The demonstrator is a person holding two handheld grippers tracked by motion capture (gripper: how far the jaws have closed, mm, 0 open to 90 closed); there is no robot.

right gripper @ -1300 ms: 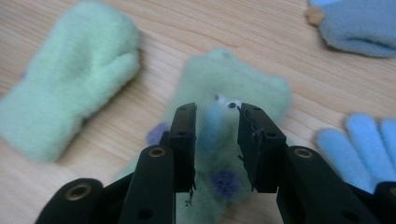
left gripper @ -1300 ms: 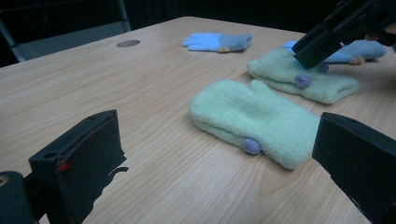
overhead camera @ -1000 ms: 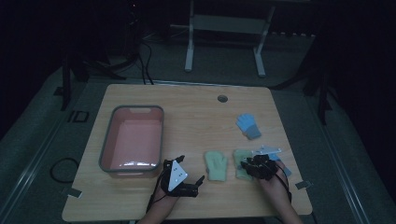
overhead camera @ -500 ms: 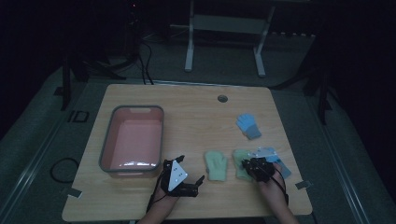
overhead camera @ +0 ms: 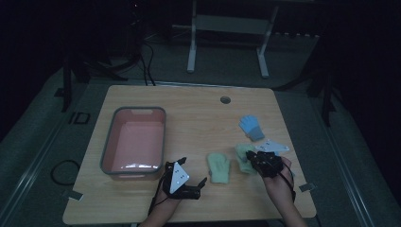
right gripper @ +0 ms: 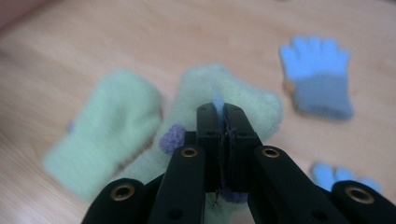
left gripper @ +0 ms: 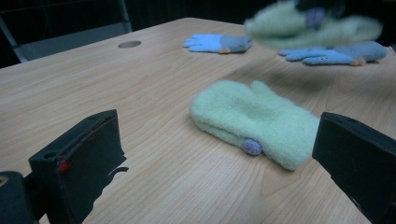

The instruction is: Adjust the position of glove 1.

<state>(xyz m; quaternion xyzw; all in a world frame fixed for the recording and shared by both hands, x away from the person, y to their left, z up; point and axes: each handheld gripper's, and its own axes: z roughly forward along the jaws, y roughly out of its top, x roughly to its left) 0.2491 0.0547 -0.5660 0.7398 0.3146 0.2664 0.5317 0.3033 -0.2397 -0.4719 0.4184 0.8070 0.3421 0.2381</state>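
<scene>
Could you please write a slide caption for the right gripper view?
Right tongs shut on a green mitten, its twin and a blue glove lying below.

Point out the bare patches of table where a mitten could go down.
Free: the wood between the pink bin and the blue glove, up to the cable hole; also the front edge left of the left gripper. Crowded: around the right gripper, its green mitten, and the lying mitten.

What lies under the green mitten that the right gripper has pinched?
A blue glove lies on the table beneath the lifted green mitten held in the right gripper. Part of the glove is covered by the mitten.
</scene>
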